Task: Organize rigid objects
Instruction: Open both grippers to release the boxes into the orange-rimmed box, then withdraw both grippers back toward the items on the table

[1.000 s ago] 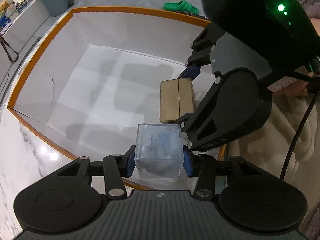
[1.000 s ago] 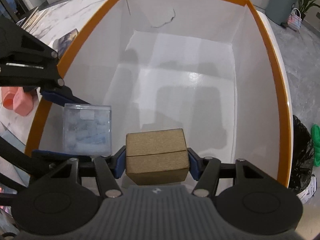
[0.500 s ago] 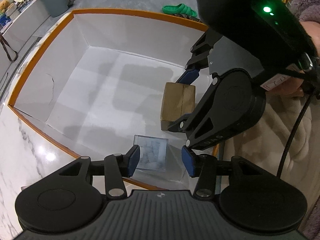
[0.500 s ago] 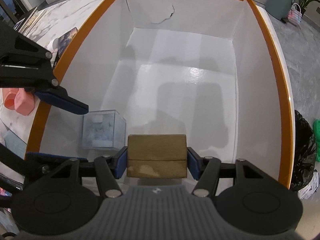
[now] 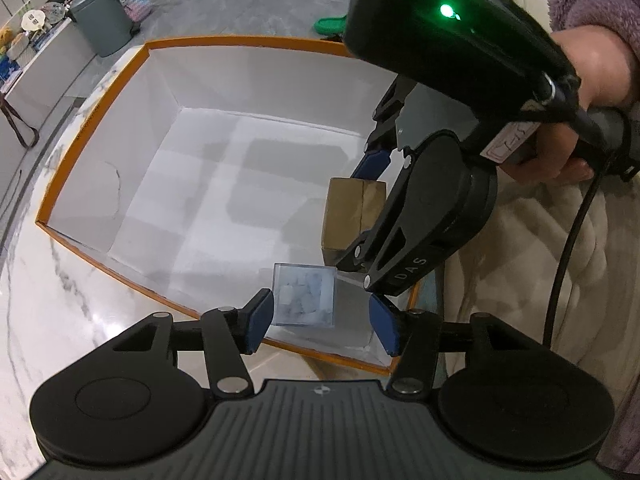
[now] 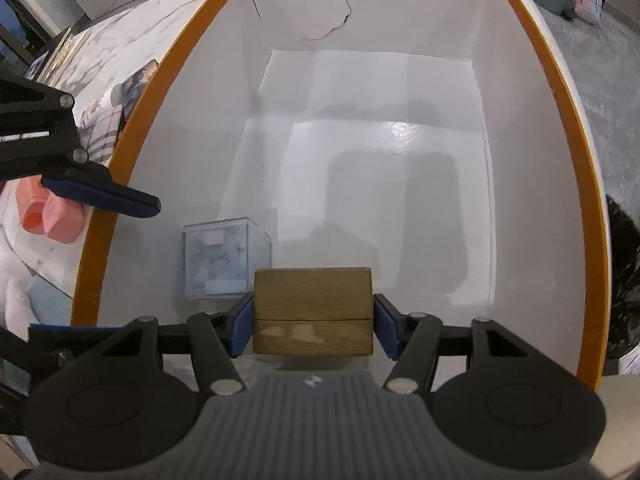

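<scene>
Now clear cube (image 5: 304, 299) on box (image 5: 248, 46) floor, wooden block (image 6: 313, 316) gripped.

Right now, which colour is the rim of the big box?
Orange; the box rim shows best in the right wrist view.

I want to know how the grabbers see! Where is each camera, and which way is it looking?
Left wrist: rides the left gripper, looking down into the white box; open blue pads, a hand.
Right wrist: rides the right gripper, looking down its pads clamping the brown block.
Both show: the box, the clear cube on its floor, the block, the other gripper.
</scene>
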